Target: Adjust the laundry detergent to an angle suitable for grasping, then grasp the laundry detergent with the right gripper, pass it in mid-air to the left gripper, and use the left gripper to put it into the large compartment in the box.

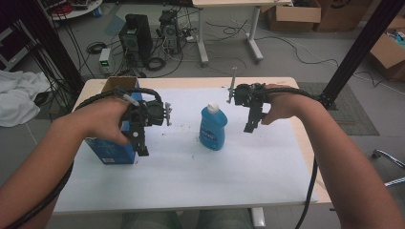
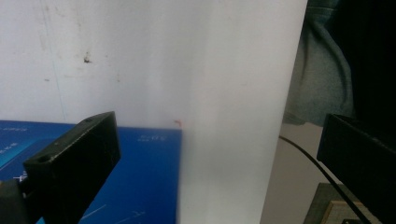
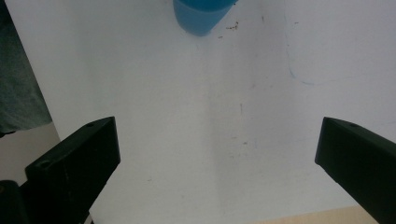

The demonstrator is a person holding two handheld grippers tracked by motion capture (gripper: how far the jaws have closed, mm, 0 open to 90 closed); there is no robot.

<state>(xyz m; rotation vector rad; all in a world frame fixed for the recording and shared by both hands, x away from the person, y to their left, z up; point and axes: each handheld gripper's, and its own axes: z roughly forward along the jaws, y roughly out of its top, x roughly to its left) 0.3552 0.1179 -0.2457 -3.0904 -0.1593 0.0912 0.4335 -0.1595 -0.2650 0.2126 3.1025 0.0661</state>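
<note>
A blue bottle (image 1: pixel 213 125) with a white cap stands upright mid-table on the white sheet (image 1: pixel 191 167); its base (image 3: pixel 201 16) shows at the top of the right gripper view. A blue box (image 1: pixel 113 143) with an open cardboard top stands at the left; its blue face (image 2: pixel 140 182) lies under the left jaws. My left gripper (image 1: pixel 142 150) hangs beside the box's right side, jaws wide apart and holding nothing. My right gripper (image 1: pixel 250 126) hovers right of the bottle, apart from it, also open with nothing between its jaws.
The white sheet covers most of a wooden table (image 1: pixel 305 143). Behind the table, the floor holds computer towers (image 1: pixel 136 36), cables, a second desk's legs (image 1: pixel 255 43) and cardboard boxes (image 1: pixel 293 14). A black post (image 1: pixel 358 52) rises at the right. White cloth (image 1: pixel 16 95) lies far left.
</note>
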